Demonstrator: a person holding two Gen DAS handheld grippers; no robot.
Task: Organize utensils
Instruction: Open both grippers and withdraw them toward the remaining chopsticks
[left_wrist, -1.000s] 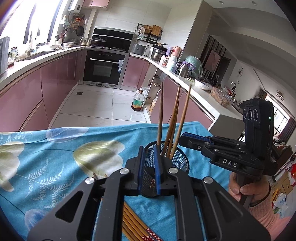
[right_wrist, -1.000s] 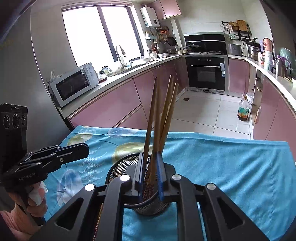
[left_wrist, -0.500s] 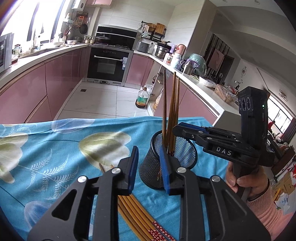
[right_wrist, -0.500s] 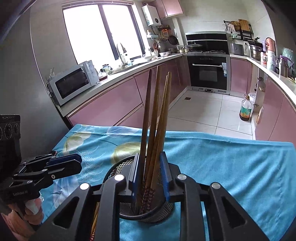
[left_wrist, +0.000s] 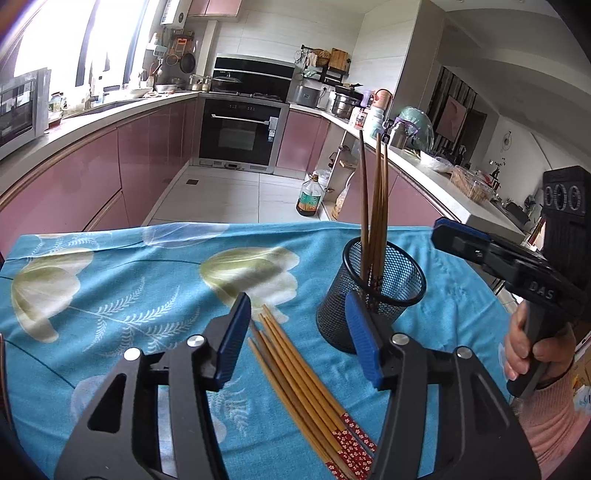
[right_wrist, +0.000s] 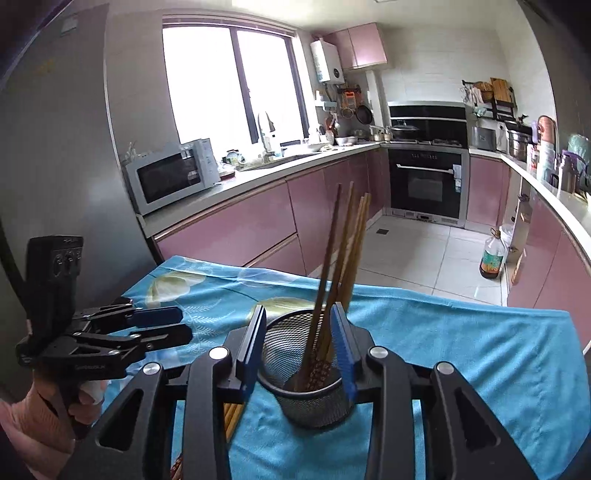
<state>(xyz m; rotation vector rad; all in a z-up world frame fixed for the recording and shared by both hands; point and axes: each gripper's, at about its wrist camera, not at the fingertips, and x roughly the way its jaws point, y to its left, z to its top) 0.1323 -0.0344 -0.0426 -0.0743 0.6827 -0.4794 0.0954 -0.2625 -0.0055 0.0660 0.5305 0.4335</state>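
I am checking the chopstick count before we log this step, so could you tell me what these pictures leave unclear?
- Loose chopsticks: left wrist view, patterned ends cut off by the bottom edge; right wrist view, mostly hidden behind the right gripper.
- Chopsticks in the mesh holder: they overlap, so the count is uncertain.

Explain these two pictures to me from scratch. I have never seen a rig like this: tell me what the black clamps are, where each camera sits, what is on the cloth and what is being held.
No robot here: a person holds a handheld clamp in each hand, each with its own forward-looking camera. One picture looks along the left gripper, the other along the right gripper. On the blue flowered tablecloth stands a black mesh cup holding several chopsticks. More loose chopsticks lie flat beside it. Both grippers' jaws have just been opening; neither holds anything.
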